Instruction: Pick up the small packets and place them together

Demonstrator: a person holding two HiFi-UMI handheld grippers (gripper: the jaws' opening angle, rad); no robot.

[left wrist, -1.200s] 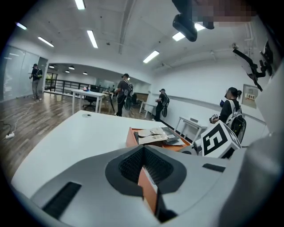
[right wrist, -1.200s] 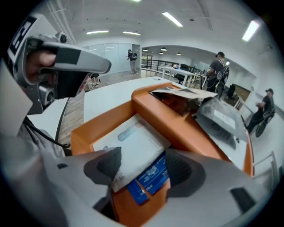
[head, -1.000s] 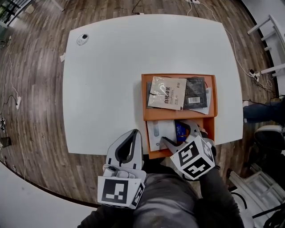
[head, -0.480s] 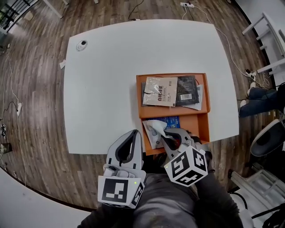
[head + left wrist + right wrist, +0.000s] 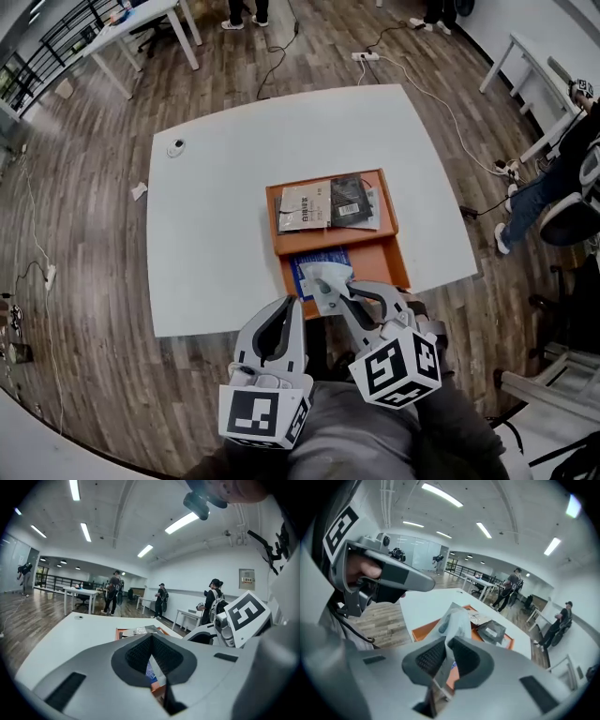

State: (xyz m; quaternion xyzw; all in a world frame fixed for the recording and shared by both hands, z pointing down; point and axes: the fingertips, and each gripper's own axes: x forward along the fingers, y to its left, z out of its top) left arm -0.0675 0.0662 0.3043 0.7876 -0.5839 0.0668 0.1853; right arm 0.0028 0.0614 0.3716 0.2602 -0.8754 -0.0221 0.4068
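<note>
1. Two tongs are side by side at the near edge of the white surface [image 5: 216, 206].
2. The right tongs [image 5: 330, 298] have just been closing. Now they pinch a small white packet [image 5: 328, 279] between their jaws.
3. The white packet sticks up past the tips of the right tongs and looks a bit crumpled.
4. The left tongs [image 5: 286, 305] are closed at the tips and have nothing in them. They are just to the left of the right tongs, apart from the white packet.
5. An orange tray [image 5: 380, 264] sits on the surface just ahead of both tongs. It has two parts.
6. A blue packet [image 5: 314, 262] lies in the part closest to the tongs, just past the white packet.
7. A tan packet [image 5: 302, 208] and a black packet [image 5: 349, 202] lie side by side in the far part, well beyond the tips of both tongs.
</note>
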